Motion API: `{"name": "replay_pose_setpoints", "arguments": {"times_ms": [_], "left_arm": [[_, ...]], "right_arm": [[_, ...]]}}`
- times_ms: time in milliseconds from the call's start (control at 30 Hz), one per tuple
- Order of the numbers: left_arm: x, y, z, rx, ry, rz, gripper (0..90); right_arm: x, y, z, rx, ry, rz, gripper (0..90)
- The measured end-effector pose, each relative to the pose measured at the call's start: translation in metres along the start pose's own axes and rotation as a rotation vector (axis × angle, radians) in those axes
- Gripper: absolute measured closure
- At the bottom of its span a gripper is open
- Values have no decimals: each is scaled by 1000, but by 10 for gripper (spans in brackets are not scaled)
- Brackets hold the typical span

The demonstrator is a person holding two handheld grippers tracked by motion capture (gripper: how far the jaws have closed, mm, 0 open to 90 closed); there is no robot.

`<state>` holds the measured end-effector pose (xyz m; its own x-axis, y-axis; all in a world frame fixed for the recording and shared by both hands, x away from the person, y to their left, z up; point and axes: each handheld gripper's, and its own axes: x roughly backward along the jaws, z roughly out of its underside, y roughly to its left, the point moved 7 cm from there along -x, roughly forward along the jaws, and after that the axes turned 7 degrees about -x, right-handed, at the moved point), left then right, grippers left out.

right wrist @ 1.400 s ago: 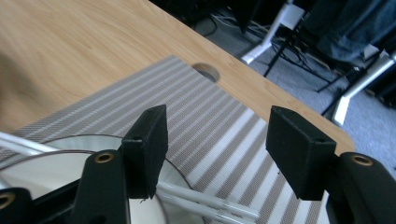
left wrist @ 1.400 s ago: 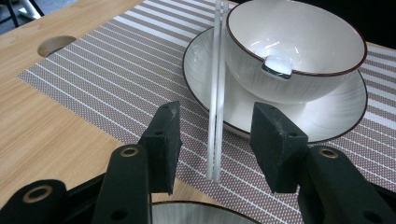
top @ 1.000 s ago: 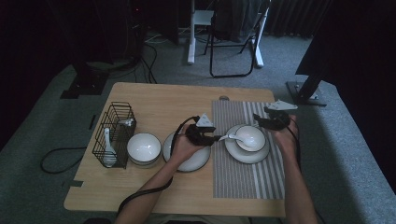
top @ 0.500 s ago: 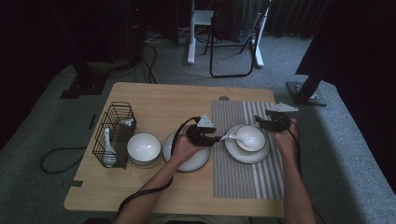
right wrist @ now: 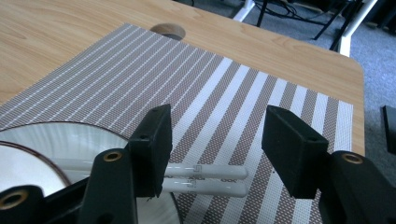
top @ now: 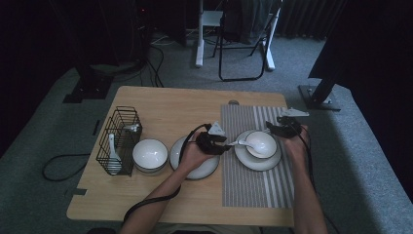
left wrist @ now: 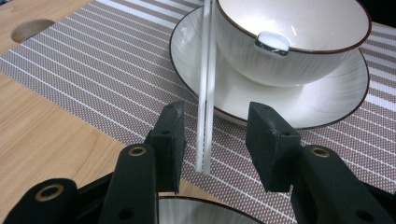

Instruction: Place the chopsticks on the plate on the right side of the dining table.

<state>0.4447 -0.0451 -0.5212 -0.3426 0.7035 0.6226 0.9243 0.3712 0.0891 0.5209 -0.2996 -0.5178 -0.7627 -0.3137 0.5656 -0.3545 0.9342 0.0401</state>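
Two white chopsticks (left wrist: 207, 93) lie across the rim of the white plate (left wrist: 327, 98), beside the white bowl (left wrist: 289, 65) on the striped placemat (left wrist: 107, 65). A white spoon's end (left wrist: 272, 42) rests on the bowl's rim. My left gripper (left wrist: 215, 112) straddles one end of the chopsticks. Its jaws have just been closing, with a gap left on each side of the sticks. My right gripper (right wrist: 219, 121) is open over the other ends of the chopsticks (right wrist: 210, 179), at the plate's (right wrist: 70, 135) far side. From above, the left gripper (top: 221, 143) and the right gripper (top: 280, 129) flank the bowl (top: 263, 144).
A second plate (top: 207, 168) lies under my left hand, with another bowl (top: 150, 153) to its left. A black wire basket (top: 119, 139) holding a spoon stands at the table's left edge. A round hole (right wrist: 169, 30) sits beyond the placemat (right wrist: 210, 93). A chair (top: 243, 39) stands behind the table.
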Motion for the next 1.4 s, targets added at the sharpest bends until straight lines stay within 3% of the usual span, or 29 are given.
{"name": "replay_pose_setpoints", "arguments": {"times_ms": [267,733,1133,1400], "left_arm": [[-3,0,4,8,17,1,582],[-15,-2,7,-35,115,-12,659],[-21,3,10,-26,167,-27,790],[-23,5,7,-5,168,-47,784]], "right_arm": [[-6,-2,3,8,28,15,427],[-11,-6,7,-4,58,30,432],[-13,-9,9,2,88,45,434],[-10,-11,10,6,105,57,436]]}}
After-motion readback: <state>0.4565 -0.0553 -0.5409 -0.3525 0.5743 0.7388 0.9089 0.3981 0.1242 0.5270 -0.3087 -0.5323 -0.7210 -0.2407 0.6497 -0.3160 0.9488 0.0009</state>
